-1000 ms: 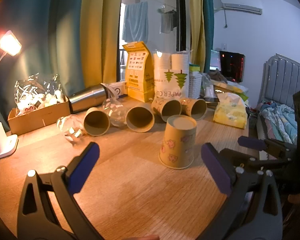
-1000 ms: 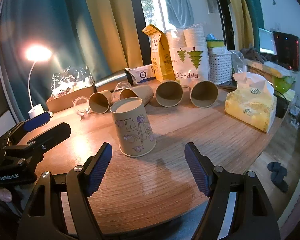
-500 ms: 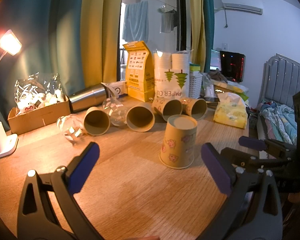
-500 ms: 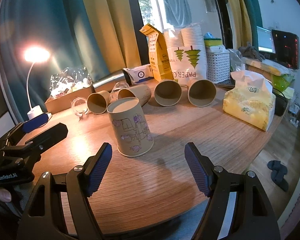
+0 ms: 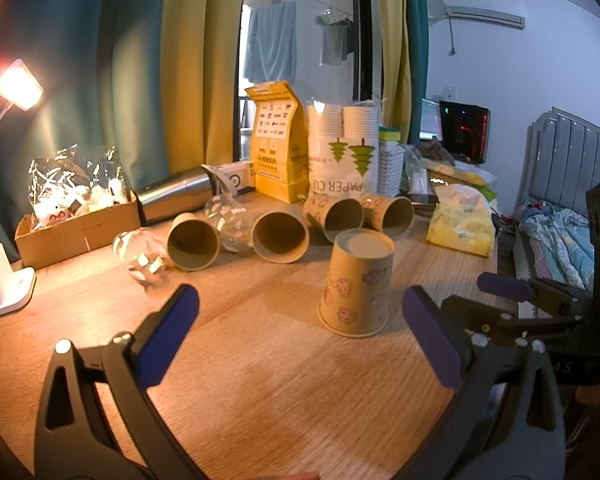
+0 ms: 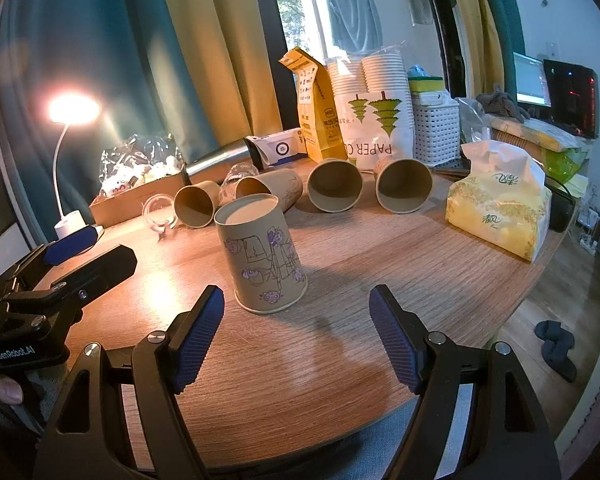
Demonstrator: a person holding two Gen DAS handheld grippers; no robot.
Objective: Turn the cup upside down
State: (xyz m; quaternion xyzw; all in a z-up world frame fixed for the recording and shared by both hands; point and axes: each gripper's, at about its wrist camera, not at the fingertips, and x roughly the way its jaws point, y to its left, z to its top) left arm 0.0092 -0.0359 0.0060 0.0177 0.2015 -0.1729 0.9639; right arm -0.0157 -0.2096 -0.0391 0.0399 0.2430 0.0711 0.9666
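A paper cup with cartoon prints (image 5: pixel 357 284) stands upside down on the wooden table (image 5: pixel 280 380), base up; it also shows in the right wrist view (image 6: pixel 262 254). My left gripper (image 5: pixel 300 336) is open and empty, a short way in front of the cup and slightly left of it. My right gripper (image 6: pixel 296 332) is open and empty, just in front of the cup. Each gripper shows at the edge of the other's view: the right one (image 5: pixel 540 304) and the left one (image 6: pixel 60 276).
Several paper cups (image 5: pixel 280 236) lie on their sides behind, with clear glasses (image 5: pixel 140 256), a steel flask (image 5: pixel 176 200), a cardboard box (image 5: pixel 76 232), a yellow bag (image 5: pixel 278 144), a stacked-cup pack (image 5: pixel 346 152), a tissue pack (image 6: pixel 500 216) and a lamp (image 5: pixel 8 280).
The right wrist view has shifted slightly, so the upside-down cup sits a little further left in it. The left gripper has barely moved. Both stay open.
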